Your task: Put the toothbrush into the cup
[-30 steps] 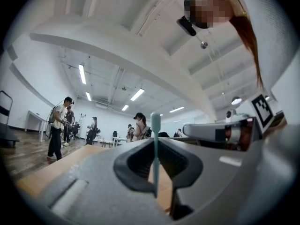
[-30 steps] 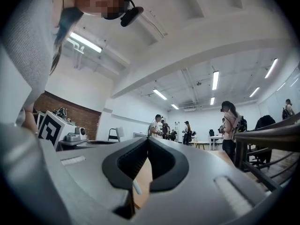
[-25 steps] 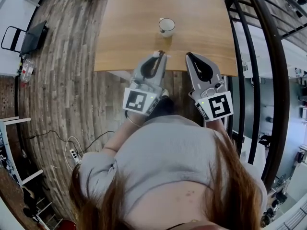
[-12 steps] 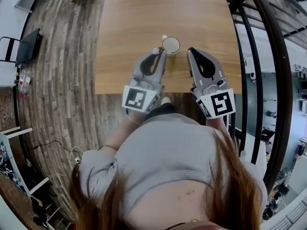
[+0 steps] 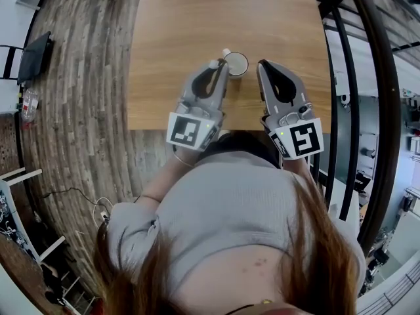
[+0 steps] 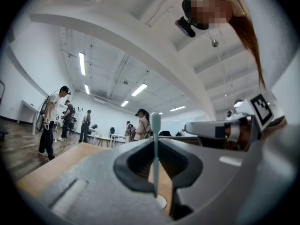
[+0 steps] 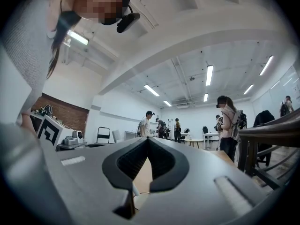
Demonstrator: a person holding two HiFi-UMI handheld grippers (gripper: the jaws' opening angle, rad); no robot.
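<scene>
**Cup brought within reach of the held toothbrush**

Over the last second both grippers have been carried forward across the near edge of the tabletop [image 5: 190, 18]. The gap to the cup [image 5: 236, 63] has been closed by this. A second ago the cup stood well ahead, at about 12 o'clock of the left gripper [image 5: 220, 65]. It is now found just beside that gripper's tip, at about 2 o'clock, and at about 9 o'clock of the right gripper [image 5: 264, 64]. The cup itself appears not to have been shifted on the tabletop. Only its place relative to the grippers has changed.

The toothbrush [image 6: 155, 139] is held in the left gripper, whose fingers [image 6: 130, 168] are clamped on its thin handle. It is carried upright, with one end standing clear above the fingers. In the right gripper view the fingers [image 7: 123, 163] are seen pressed together with nothing between them, so that gripper is taken to be idle.

The approach is judged to be nearly complete, though the toothbrush has not yet been brought over the cup's mouth. A short sideways move toward 2 o'clock is still called for. After that the toothbrush would have to be lowered or tipped into the opening before it is released. Because the cup is light and stands close to both grippers, a knock from either tip is the main risk to be guarded against.
</scene>
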